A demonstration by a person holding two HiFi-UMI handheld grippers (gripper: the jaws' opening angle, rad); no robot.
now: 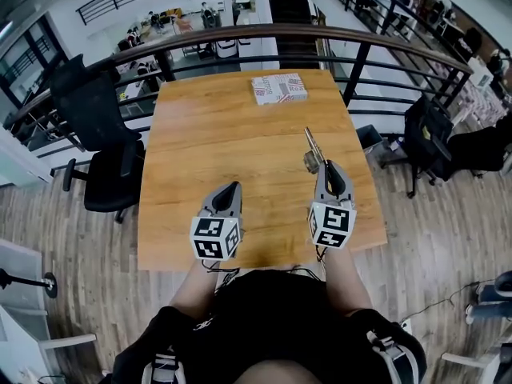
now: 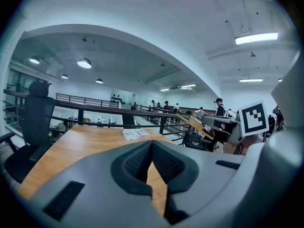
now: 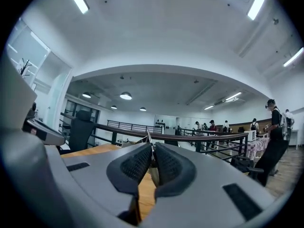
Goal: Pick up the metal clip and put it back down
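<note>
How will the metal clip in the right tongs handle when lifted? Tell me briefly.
Probably stiff: the metal clip juts straight out of the right tongs without sagging. Likely light, being thin and small beside the tongs. Its bare metal surface may slip or pivot, since only one end sits between the pads.

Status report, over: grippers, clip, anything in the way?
Right gripper shut on metal clip. Left gripper shut, empty. Printed packet far ahead, not in the way.
</note>
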